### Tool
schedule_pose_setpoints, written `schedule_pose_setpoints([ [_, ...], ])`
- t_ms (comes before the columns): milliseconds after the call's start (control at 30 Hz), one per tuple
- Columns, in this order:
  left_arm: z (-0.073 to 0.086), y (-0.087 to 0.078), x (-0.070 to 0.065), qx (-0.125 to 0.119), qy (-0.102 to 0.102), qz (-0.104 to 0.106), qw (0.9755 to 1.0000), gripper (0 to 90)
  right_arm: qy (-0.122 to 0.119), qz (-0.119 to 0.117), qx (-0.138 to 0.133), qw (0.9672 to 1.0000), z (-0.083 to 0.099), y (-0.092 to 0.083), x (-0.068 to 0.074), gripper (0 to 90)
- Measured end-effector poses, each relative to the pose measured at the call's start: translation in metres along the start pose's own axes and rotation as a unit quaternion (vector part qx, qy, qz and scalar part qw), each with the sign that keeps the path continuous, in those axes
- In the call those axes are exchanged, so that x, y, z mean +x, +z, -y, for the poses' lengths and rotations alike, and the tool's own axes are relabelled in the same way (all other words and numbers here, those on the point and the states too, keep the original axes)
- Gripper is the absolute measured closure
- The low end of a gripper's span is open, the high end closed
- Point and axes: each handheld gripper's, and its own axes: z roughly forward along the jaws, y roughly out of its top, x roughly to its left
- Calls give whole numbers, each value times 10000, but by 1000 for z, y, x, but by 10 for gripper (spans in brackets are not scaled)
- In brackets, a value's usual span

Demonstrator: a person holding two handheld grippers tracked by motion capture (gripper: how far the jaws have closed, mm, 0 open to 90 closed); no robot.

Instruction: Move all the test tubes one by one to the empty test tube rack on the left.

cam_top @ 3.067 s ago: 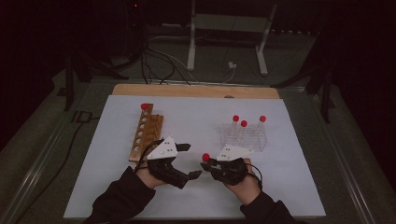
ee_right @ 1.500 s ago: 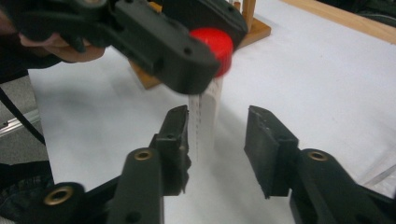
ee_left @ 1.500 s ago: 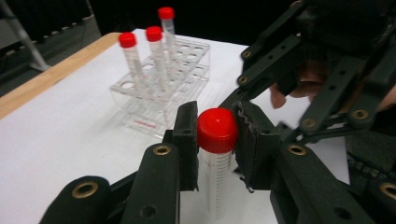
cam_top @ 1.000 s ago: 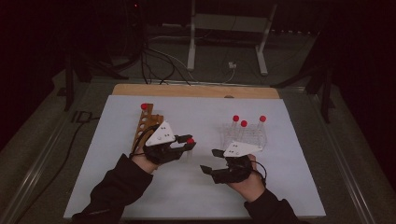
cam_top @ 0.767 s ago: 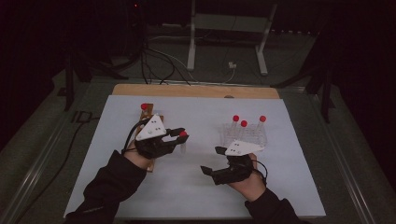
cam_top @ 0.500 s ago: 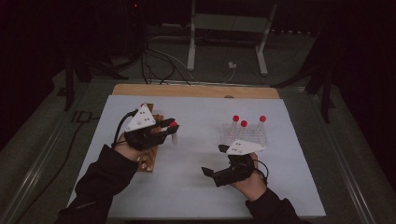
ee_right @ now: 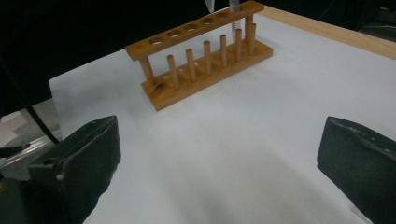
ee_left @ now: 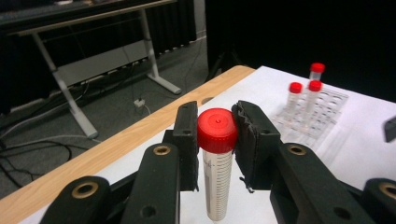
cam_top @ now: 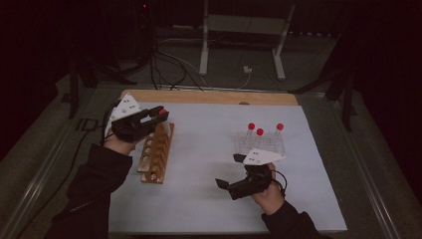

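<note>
In the high view the left gripper (cam_top: 158, 115) is hovering at the upper left of the frame, over the far end of the wooden rack (cam_top: 157, 152), and it is clamping a red-capped tube (cam_top: 162, 112) just under the cap, presumably so the tapered tip hangs free and can be steered down into one of the rack's round holes. The left gripper view is showing that grip closely: the tube (ee_left: 218, 168) is standing upright in the middle of the frame, a clear plastic cylinder with fine printed graduation marks and a glossy, ridged screw cap, with the ribbed black pads pressing on it from both sides. At the upper right of that frame three more capped tubes (ee_left: 306, 95) are standing in a clear plastic rack (ee_left: 322, 116), seemingly the stock from which tubes are being carried across. The right gripper (cam_top: 235, 172) is resting low at the lower centre-right of the high view, just in front of that clear rack (cam_top: 263, 143); its jaws have just been opening and are now standing wide with nothing between them, so it looks ready for the next pickup. The right gripper view is showing the wooden rack (ee_right: 205, 53) at the top of the frame: pale varnished wood, a top bar drilled with holes, carried on round dowels above a flat base, on the matte white sheet (ee_right: 243, 140).
</note>
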Motion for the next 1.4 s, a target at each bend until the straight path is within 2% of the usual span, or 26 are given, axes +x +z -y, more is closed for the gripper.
schedule_pose_setpoints([
  [333,14,5,29,104,-251,-526,9982,721,3,41,-64,10000,0,-1,-2,0],
  [467,20,7,39,153,-296,-788,9963,721,0,19,-83,10000,0,-2,-1,0],
  [633,29,10,48,105,-460,-954,9943,721,-1,39,-75,10000,1,-2,-3,0],
  [800,42,18,48,153,-540,-1063,9928,720,7,51,-104,9999,2,-2,-3,0],
  [867,47,21,47,184,-577,-1037,9928,720,4,45,-100,9999,1,-3,-3,0],
  [1133,60,31,46,532,-558,-1019,9918,720,8,57,-127,9999,2,-4,-4,0],
  [1400,71,41,44,885,-488,-1028,9896,720,7,45,-109,9999,2,-4,-4,0],
])
